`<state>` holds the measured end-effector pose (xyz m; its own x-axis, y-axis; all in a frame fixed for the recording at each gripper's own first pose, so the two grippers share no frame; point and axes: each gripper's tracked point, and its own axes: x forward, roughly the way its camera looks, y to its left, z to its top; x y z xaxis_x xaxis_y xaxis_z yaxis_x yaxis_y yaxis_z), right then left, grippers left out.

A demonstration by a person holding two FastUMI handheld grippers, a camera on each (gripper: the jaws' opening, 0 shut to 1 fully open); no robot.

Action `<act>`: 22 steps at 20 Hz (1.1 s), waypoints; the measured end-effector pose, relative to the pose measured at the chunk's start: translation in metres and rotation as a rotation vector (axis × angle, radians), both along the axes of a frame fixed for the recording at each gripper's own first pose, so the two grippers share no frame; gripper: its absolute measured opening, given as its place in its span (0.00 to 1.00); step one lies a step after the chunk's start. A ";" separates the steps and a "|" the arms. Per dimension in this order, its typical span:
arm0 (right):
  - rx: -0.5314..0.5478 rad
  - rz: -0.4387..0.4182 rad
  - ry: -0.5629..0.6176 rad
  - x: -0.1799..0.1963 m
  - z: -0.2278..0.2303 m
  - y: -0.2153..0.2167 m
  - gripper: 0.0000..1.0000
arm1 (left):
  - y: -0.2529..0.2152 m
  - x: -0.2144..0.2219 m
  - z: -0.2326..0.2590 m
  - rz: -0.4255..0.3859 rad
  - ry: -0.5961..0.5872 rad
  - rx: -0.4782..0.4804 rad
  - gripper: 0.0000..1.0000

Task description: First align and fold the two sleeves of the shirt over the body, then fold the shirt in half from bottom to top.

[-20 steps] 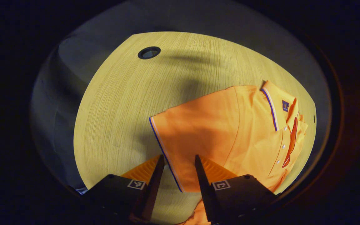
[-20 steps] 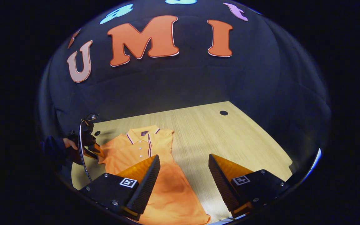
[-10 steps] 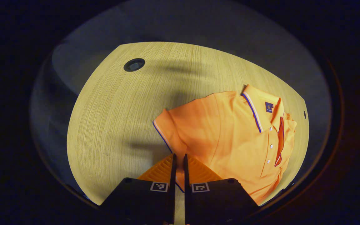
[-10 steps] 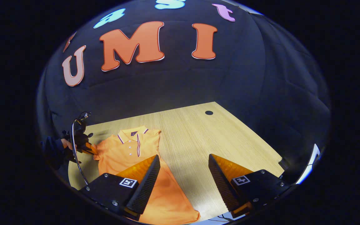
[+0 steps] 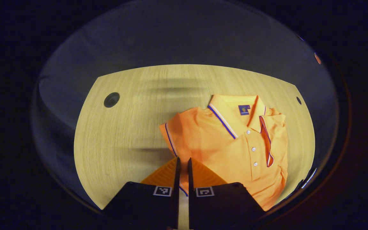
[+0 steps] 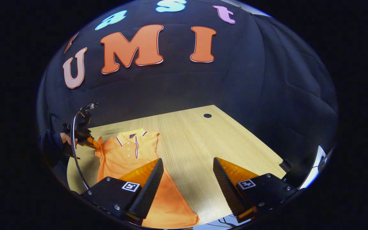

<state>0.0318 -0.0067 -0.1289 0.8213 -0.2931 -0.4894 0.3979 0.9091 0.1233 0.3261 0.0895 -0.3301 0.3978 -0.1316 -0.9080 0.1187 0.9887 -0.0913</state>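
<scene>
An orange polo shirt [image 5: 238, 150] with a striped collar lies on the wooden table [image 5: 123, 137]. In the left gripper view my left gripper [image 5: 182, 166] is shut on the cuff of the shirt's sleeve [image 5: 171, 137], lifted off the table near the shoulder. In the right gripper view the shirt [image 6: 129, 156] lies lengthwise, its far sleeve folded over the body. The left gripper [image 6: 88, 143], held by a hand [image 6: 65, 138], pinches the sleeve at the shirt's left side. My right gripper [image 6: 187, 172] is open above the table, just right of the shirt's lower body, holding nothing.
The table has a round cable hole [image 5: 111, 99] at one far corner and another [image 6: 207, 115] at the far right corner. The black booth wall [image 6: 177, 83] rises behind the table. Bare wood [image 6: 222, 140] stretches right of the shirt.
My left gripper went from open around the sleeve cuff to shut on it, then lifted and swung the sleeve toward the body. The right gripper stayed open and drifted slightly.
</scene>
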 end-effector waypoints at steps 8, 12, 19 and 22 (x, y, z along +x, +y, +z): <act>0.012 -0.033 0.051 -0.028 -0.021 0.004 0.96 | -0.075 -0.007 -0.003 -0.172 0.009 -0.098 0.24; 0.025 -0.027 0.075 -0.039 -0.031 0.007 0.96 | -0.085 -0.020 -0.005 -0.179 0.010 -0.113 0.66; 0.027 0.119 0.106 -0.034 -0.048 0.016 0.96 | -0.069 -0.070 0.021 -0.065 0.006 -0.107 0.99; 0.029 0.201 0.112 -0.030 -0.054 0.019 0.96 | -0.060 -0.098 0.037 -0.030 -0.014 -0.111 0.99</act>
